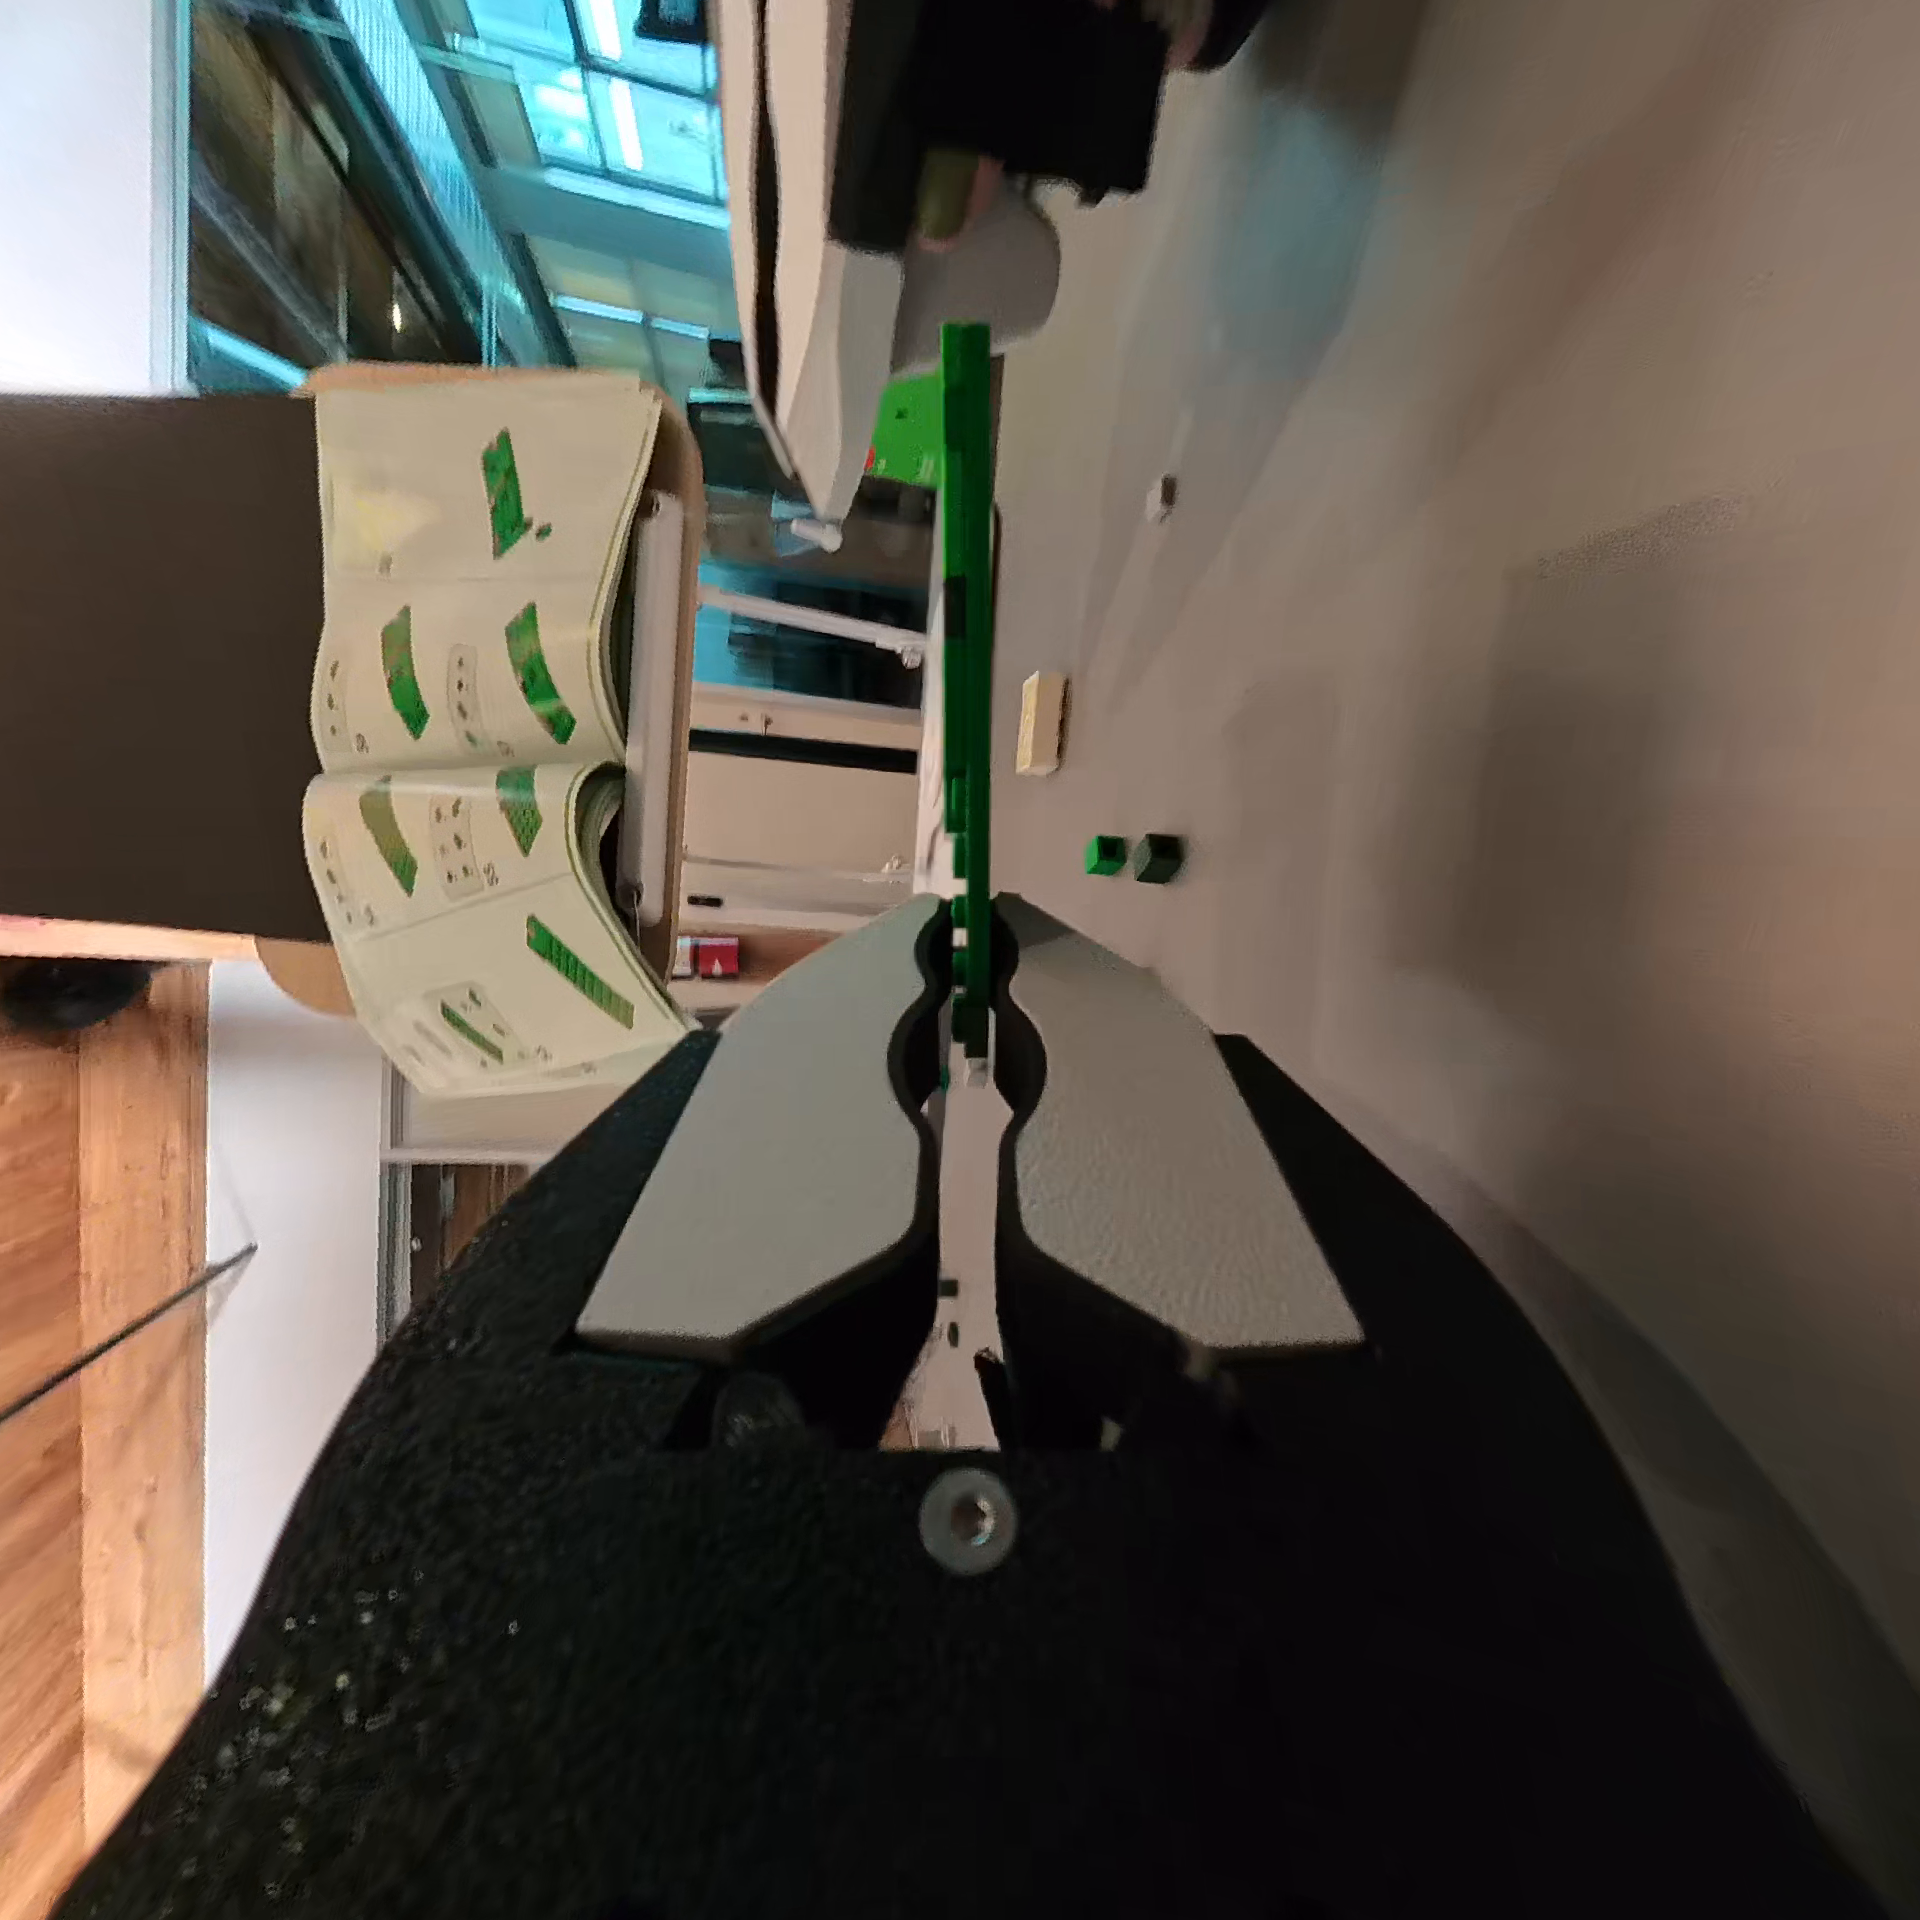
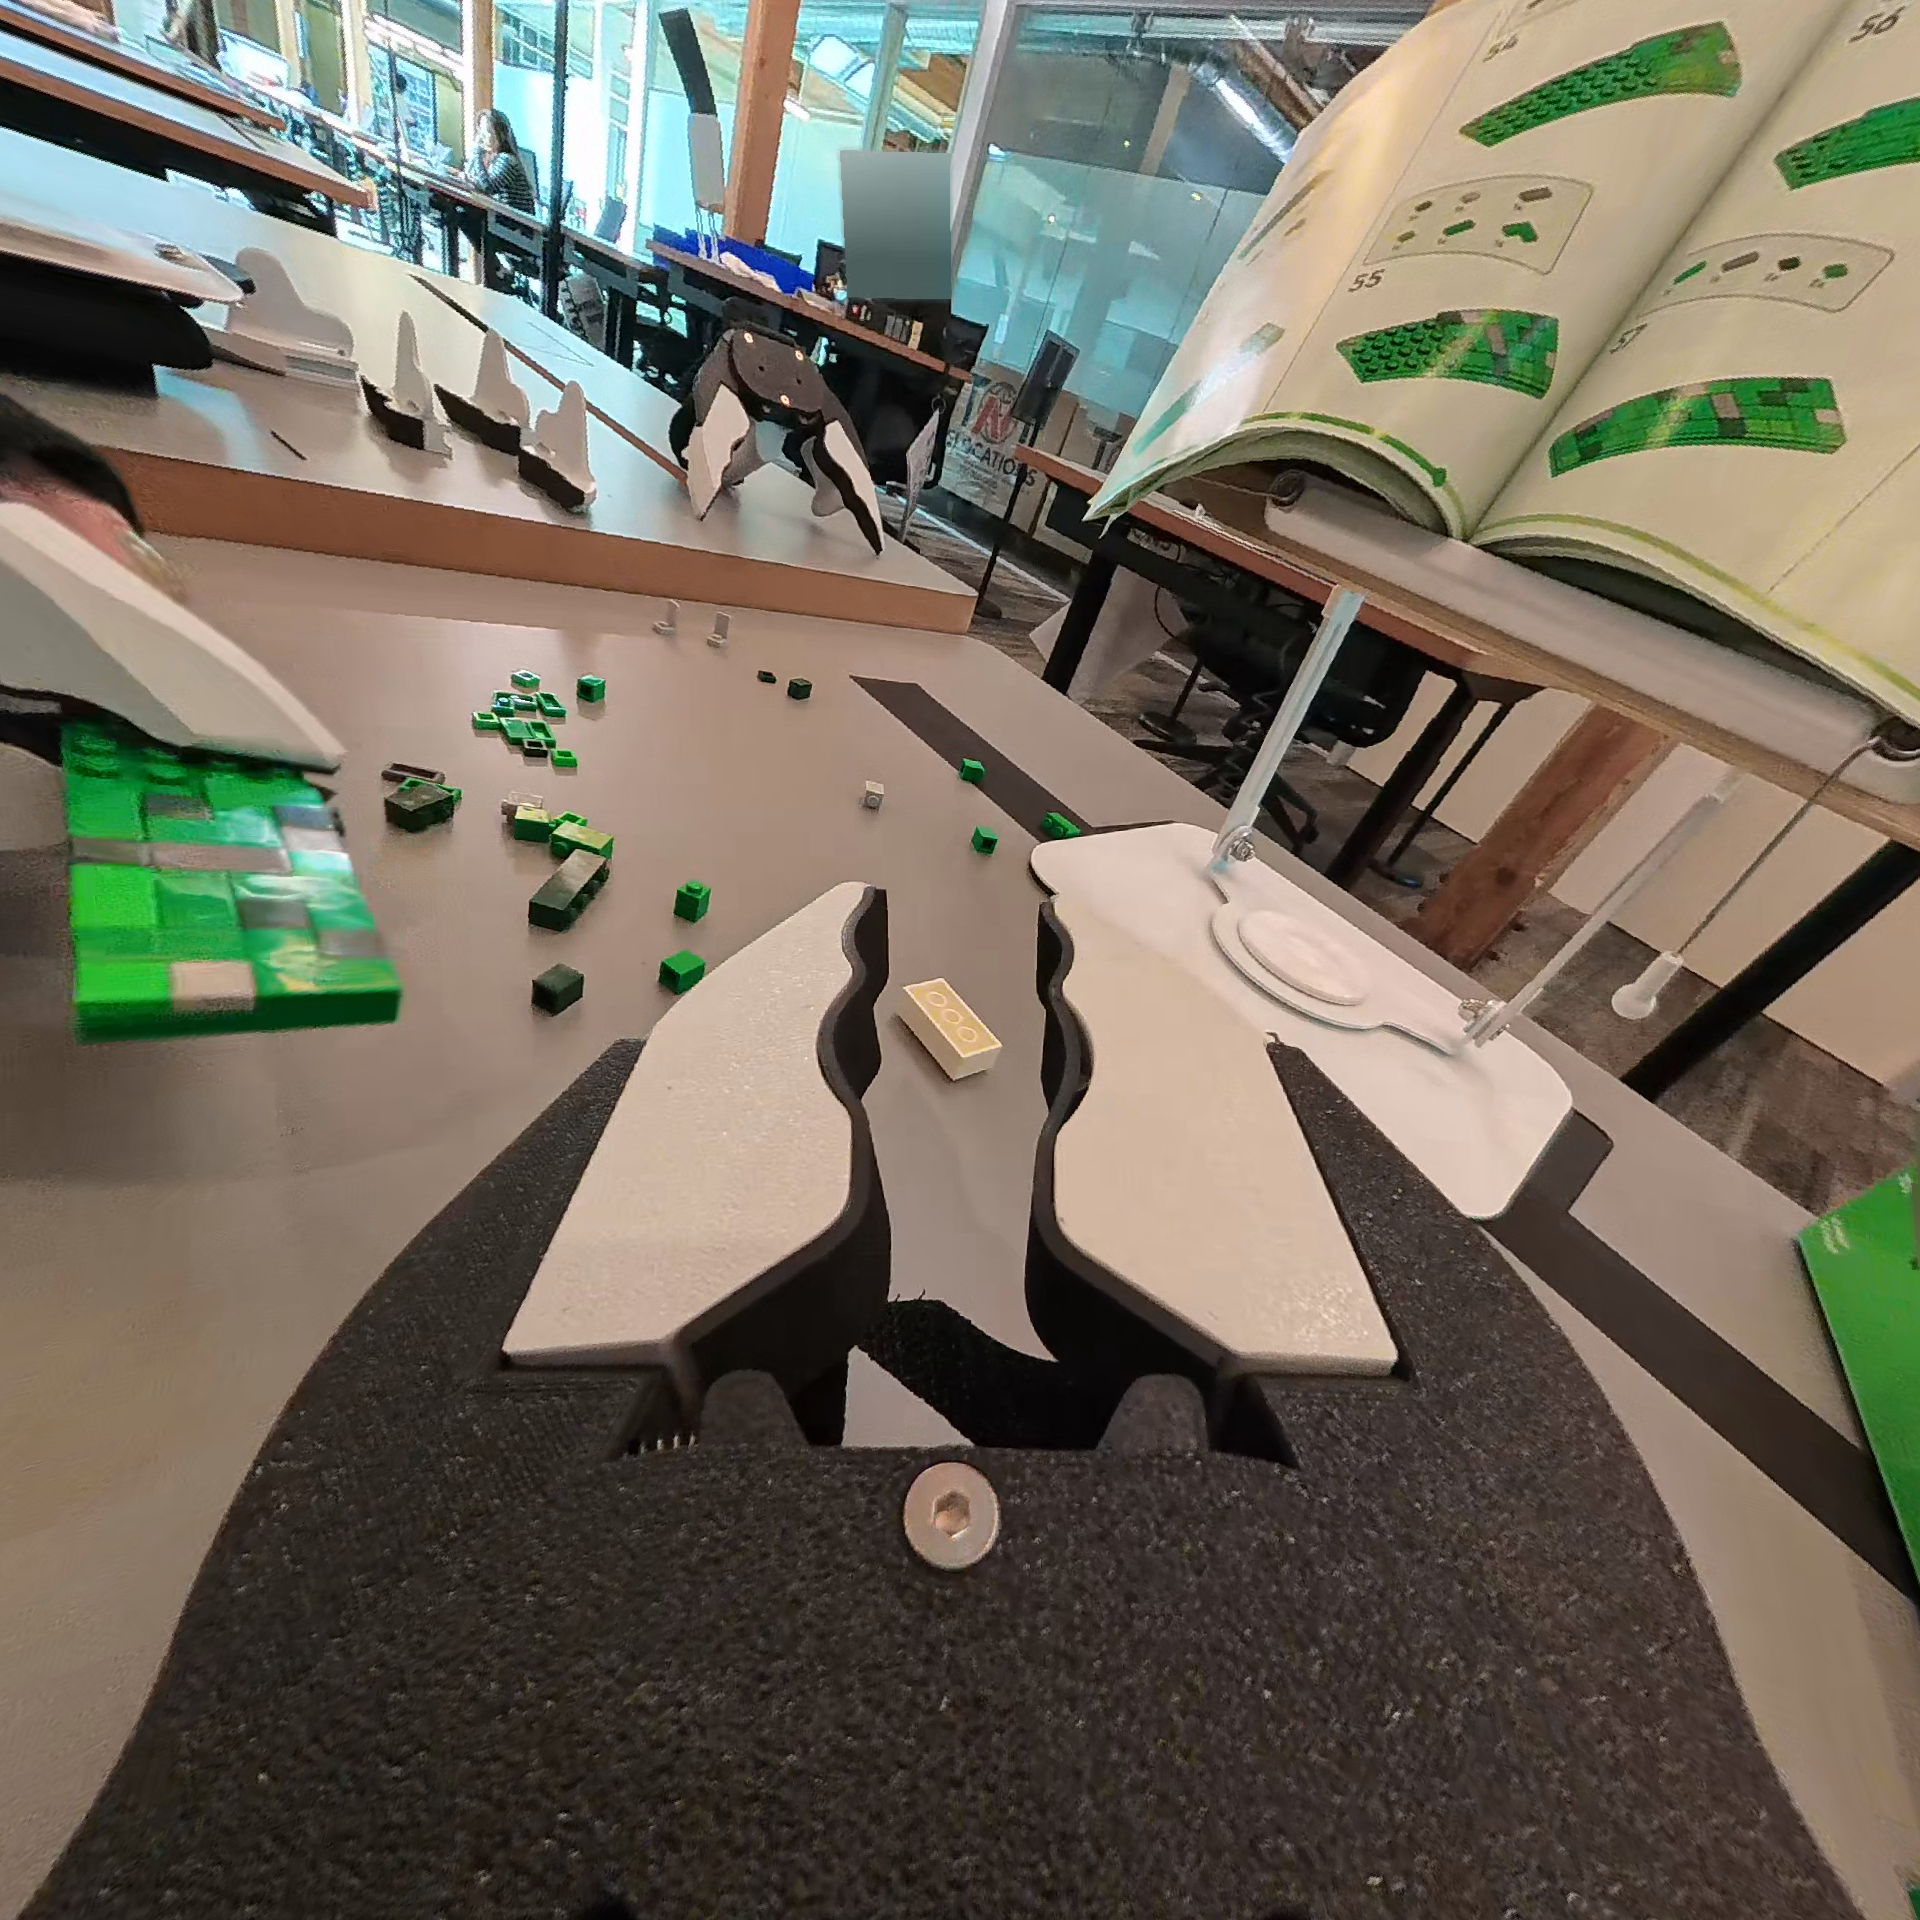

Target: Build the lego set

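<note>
Lego plate [image 1: 964, 665], green and seen edge-on in the left wrist view, is clenched at its near end by the left tool [image 1: 971, 935]; the view is rolled sideways, with the table [image 1: 1455, 520] on the right, a cream brick [image 1: 1042, 722] and two small green cubes [image 1: 1132, 857] lying on it, and the open instruction book [image 1: 468, 727] on the left. In the right wrist view the right tool [image 2: 961, 935] is released, jaws apart, just above the table [image 2: 312, 1195] with the cream brick [image 2: 951, 1029] lying between its fingers. At the left the green plate [image 2: 218, 904] is held off the table by the other tool [image 2: 156, 675], with loose green pieces [image 2: 566, 883] scattered beyond and the book [image 2: 1610, 312] on its white stand [image 2: 1299, 956] to the right.
</note>
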Tool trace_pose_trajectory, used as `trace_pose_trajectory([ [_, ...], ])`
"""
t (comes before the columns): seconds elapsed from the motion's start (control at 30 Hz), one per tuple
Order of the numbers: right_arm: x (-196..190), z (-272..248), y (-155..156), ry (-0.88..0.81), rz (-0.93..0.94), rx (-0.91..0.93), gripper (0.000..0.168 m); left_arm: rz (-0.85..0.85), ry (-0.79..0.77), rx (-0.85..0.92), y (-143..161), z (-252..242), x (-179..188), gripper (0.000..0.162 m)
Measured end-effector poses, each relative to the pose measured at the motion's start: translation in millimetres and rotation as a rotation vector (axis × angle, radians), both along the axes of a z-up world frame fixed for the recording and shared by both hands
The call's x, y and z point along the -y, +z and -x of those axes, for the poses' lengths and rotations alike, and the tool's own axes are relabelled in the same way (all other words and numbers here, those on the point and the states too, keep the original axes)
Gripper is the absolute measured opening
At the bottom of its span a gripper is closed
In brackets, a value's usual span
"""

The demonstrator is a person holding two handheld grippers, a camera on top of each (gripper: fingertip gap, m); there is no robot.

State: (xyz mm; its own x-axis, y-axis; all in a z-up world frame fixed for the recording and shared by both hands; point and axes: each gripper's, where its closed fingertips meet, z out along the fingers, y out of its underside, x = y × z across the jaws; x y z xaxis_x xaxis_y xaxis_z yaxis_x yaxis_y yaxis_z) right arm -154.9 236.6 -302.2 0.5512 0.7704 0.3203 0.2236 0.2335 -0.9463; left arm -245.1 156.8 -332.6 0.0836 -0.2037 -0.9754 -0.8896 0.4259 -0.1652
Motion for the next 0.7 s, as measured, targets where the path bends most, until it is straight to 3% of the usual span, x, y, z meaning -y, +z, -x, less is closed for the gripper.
trace_pose_trajectory([
  [0.3, 8, 11, -13, 0.07, 0.021, 0.108, 0.019, -0.007, -0.167, -0.053, -9, -38, 28, 0.004],
  [0.43, 12, 24, -31, 0.167, 0.162, 0.226, 0.018, -0.013, -0.205, -0.063, -11, -42, 33, 0.004],
  [0.7, 12, 122, -25, 0.388, 0.342, 0.446, 0.009, 0.004, -0.257, -0.093, -20, -36, 36, 0.004],
])
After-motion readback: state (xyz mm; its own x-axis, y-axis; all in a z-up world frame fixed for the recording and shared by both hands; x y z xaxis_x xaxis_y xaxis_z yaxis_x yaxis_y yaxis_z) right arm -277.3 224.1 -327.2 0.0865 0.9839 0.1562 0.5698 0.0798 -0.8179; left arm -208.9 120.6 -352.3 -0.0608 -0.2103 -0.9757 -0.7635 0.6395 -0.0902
